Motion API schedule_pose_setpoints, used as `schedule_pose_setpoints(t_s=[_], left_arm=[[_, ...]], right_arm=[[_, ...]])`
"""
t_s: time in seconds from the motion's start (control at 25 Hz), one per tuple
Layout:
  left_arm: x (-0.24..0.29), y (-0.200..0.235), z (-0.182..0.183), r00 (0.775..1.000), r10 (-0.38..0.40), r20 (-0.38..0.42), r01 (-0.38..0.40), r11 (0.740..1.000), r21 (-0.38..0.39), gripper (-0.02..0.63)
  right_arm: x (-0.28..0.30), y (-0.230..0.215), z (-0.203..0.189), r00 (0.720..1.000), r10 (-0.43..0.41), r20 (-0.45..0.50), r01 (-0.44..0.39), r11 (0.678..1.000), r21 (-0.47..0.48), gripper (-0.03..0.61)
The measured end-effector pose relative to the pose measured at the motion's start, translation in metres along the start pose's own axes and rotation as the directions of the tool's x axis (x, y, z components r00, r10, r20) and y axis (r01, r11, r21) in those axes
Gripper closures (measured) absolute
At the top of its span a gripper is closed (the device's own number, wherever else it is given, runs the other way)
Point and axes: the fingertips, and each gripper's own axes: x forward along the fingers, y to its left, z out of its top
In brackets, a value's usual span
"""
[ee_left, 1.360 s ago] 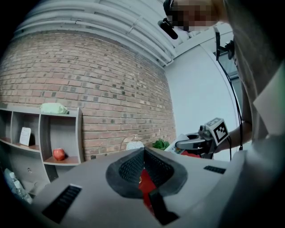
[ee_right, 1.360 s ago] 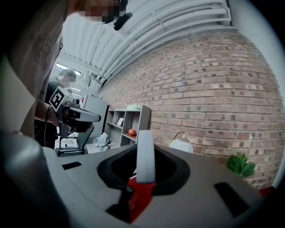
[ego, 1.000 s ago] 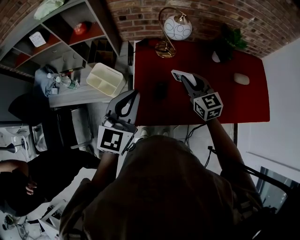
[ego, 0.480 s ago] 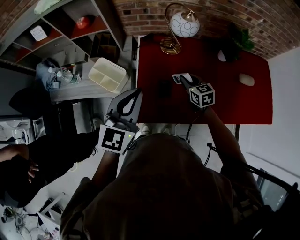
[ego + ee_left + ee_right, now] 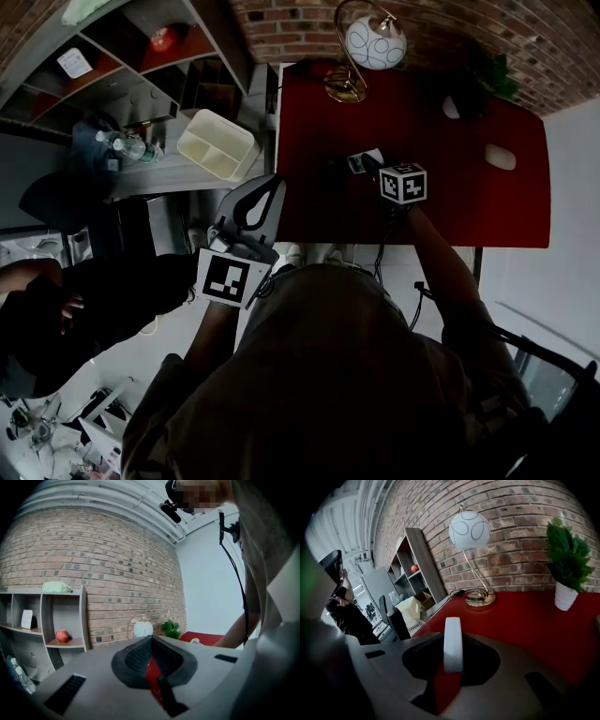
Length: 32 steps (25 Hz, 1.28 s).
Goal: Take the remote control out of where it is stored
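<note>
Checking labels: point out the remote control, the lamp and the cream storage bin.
remote control [image 5: 453,644], right gripper view, its white edge.
lamp [image 5: 469,530], right gripper view, its globe.
cream storage bin [image 5: 193,134], head view, its rim.

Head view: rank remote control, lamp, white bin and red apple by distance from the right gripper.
1. Remote control, held by the right gripper.
2. Lamp, at the table's back edge.
3. White bin, left, off the table.
4. Red apple, on the far-left shelf.

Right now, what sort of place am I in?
Likely a home office or study, perhaps a staged one: a red desk carrying a globe lamp and a potted plant stands against a brick wall, with open shelves beside it.
</note>
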Motion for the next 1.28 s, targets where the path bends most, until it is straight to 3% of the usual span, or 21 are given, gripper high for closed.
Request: schedule_pose_setpoints(t_s=[0.52,0.92,1.28], left_arm=[[0.008,0.001,-0.004,1.000,-0.008,-0.015,0.008,1.000,-0.006,0.603],[0.008,0.000,-0.010,1.000,-0.004,-0.025,0.004,1.000,-0.005,0.603],[0.006,-0.003,-0.014,0.999,-0.005,-0.039,0.005,1.000,-0.001,0.603]], right_arm=[[0.019,-0.016,-0.032,0.999,0.025,-0.047,-0.016,0.981,0.193,0.491],[0.026,-0.038,-0.036,0.999,-0.018,-0.048,0.026,0.987,0.162,0.464],[0.024,-0.060,-0.049,0.999,-0.054,-0.006,0.054,0.964,0.259,0.408]])
